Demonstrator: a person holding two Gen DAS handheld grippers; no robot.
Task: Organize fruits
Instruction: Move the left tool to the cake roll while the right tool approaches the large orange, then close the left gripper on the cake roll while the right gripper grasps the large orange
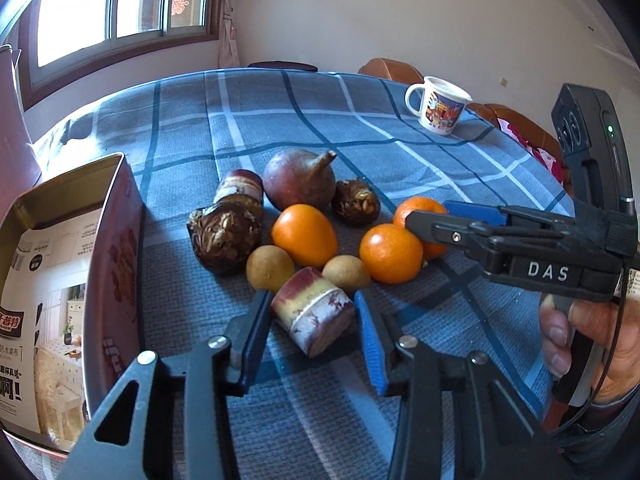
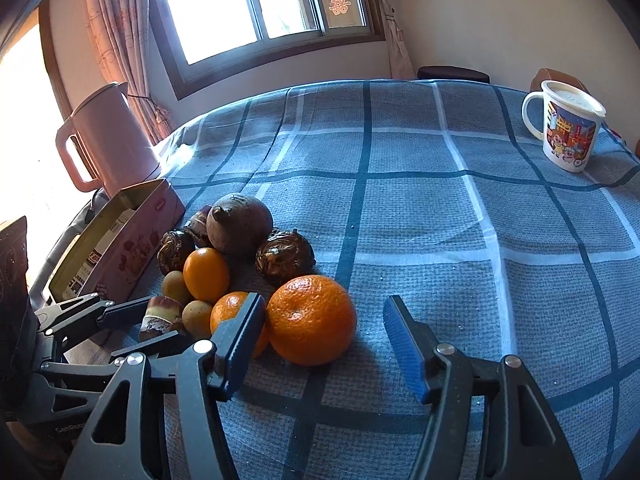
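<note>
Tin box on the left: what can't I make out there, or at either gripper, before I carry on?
- Tin box: its floor, hidden by its wall and the frame edge in both wrist views.
- Left gripper: pad contact with the sugarcane piece, unclear.
- Right gripper: far side of the orange, hidden.

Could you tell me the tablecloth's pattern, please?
Blue plaid tablecloth, dark and white lines; clearest in the right wrist view.
</note>
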